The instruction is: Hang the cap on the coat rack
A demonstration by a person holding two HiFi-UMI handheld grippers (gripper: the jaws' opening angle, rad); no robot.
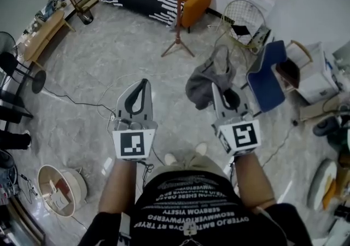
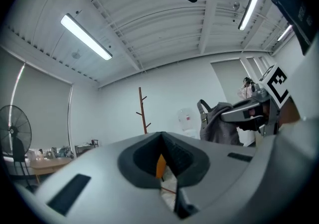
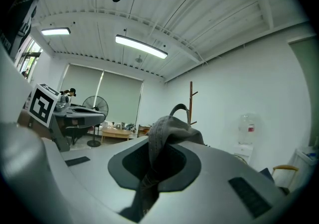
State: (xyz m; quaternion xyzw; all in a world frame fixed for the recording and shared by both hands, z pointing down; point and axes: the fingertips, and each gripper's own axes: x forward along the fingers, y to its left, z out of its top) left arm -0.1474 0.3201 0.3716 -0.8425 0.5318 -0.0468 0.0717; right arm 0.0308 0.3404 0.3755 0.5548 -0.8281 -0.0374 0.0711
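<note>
The right hand-held gripper (image 3: 157,162) has its jaws nearly together, clamped on a fold of the grey cap (image 3: 172,131). The cloth fills the gap between the jaws, and the strap loop rises above them. The grip sits at the cap's edge, so the crown and loop hang free, which leaves an opening that can be passed over a peg.

The cap is carried in the air above the floor (image 1: 109,59), ahead of the person and well apart from the rack (image 1: 179,15).

The left hand-held gripper (image 2: 162,163) is closed with nothing between its jaws. It is held level beside the right one, clear of the cap, and available to steady the cloth.

The rack stands upright ahead, near the sofa. Hanging is not yet done; the approach comes first.
</note>
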